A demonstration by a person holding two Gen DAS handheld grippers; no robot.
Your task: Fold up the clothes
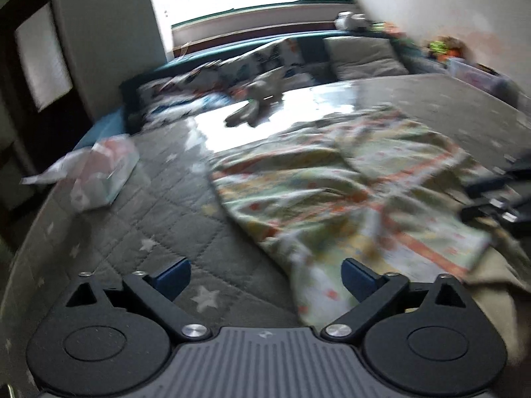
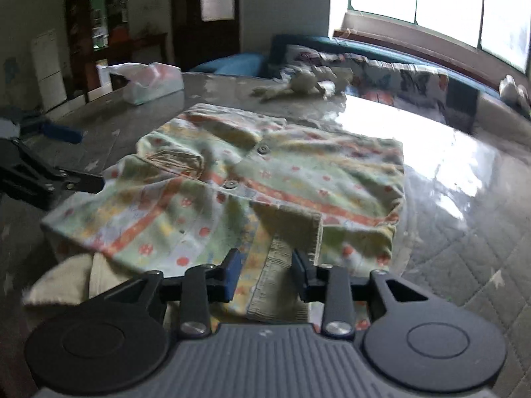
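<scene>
- While we count, one patterned shirt [image 2: 252, 182] lies ahead of both tools on the quilted star-print mat [image 1: 149, 219].
- Left gripper [image 1: 265, 278]: jaws wide, nothing between.
- Right gripper [image 2: 265, 272]: jaws partly parted astride the ribbed hem, not pressing.
- One tissue pack [image 1: 99, 172], one soft toy [image 2: 305, 83]; bare mat rightward.

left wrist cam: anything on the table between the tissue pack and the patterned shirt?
No. Between the tissue pack and the patterned shirt, the left wrist view shows only the bare grey star-print quilted cover.
</scene>
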